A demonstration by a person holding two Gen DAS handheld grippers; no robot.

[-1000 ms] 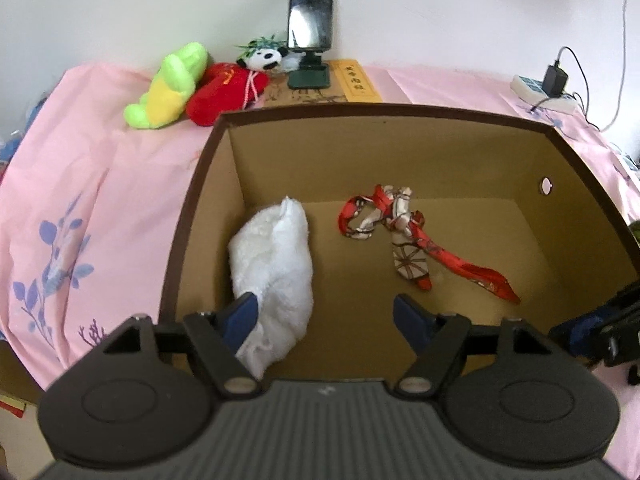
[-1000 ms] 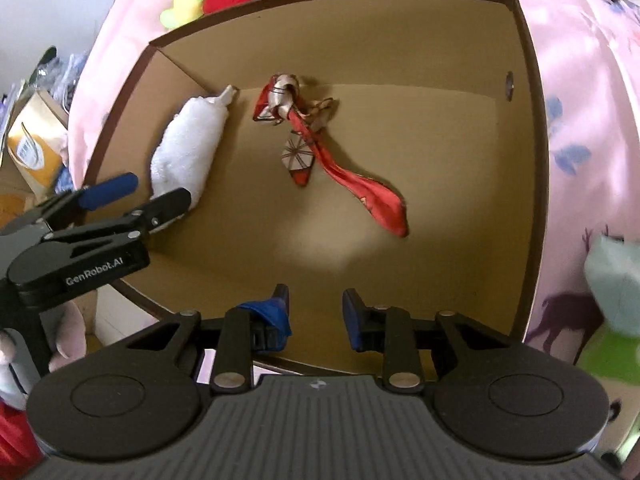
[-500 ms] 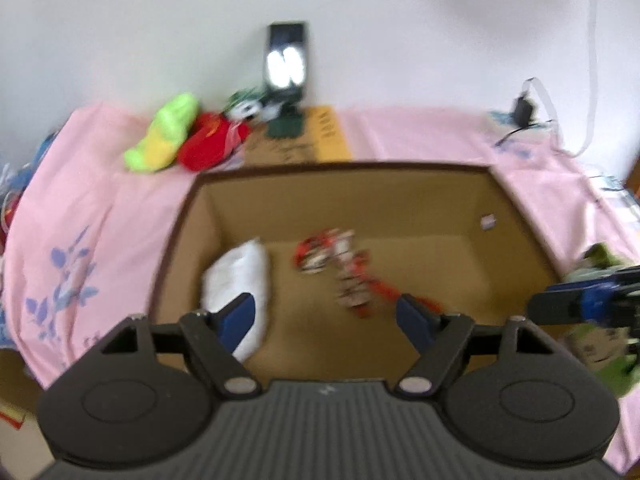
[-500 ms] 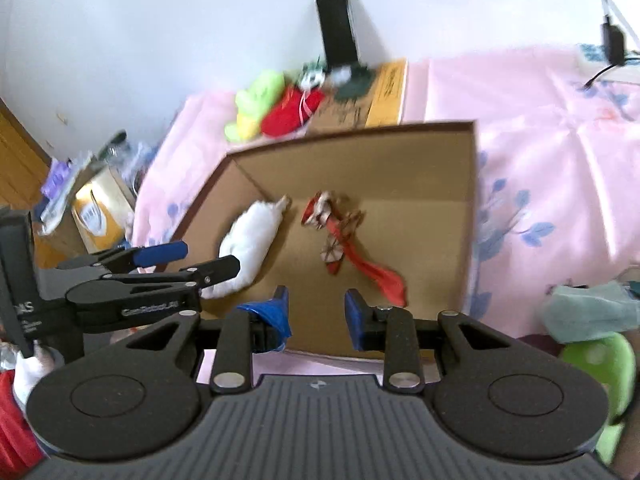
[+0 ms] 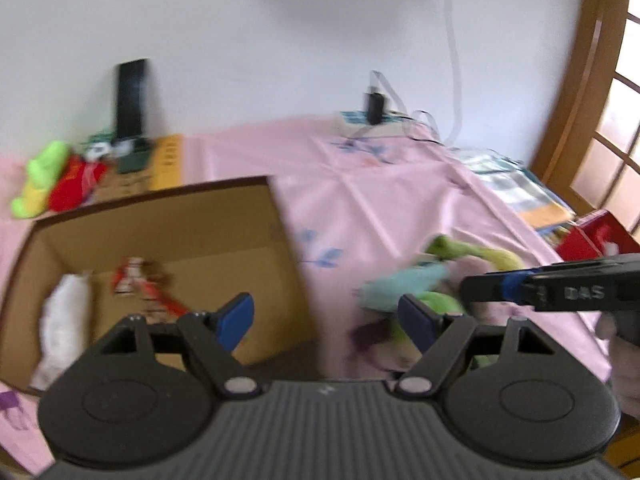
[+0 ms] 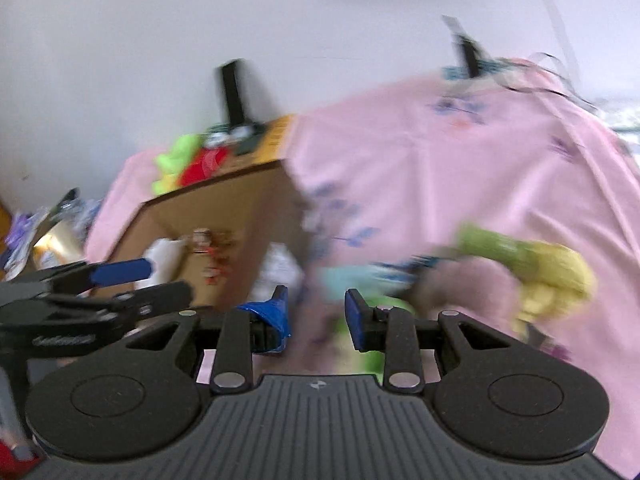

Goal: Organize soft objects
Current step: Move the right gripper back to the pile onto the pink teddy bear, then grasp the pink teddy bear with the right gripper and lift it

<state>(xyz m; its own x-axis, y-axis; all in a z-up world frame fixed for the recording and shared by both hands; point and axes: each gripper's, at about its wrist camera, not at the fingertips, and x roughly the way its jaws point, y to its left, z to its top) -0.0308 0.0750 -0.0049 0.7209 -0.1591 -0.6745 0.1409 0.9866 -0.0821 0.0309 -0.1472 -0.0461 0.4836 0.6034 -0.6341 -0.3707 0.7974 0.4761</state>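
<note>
While blurred, soft toys [image 5: 436,276] lie beside cardboard box [image 5: 224,208].

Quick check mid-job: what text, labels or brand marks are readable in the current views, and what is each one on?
"DAS": on the side of the right gripper, seen from the left wrist view.
Raised lettering on the left gripper: blurred, unreadable.
Print on the yellow-brown box by the phone stand: too blurred to read.

A pink sheet [image 5: 400,184] carries a cardboard box [image 5: 224,216] and soft toys [image 5: 444,276].
</note>
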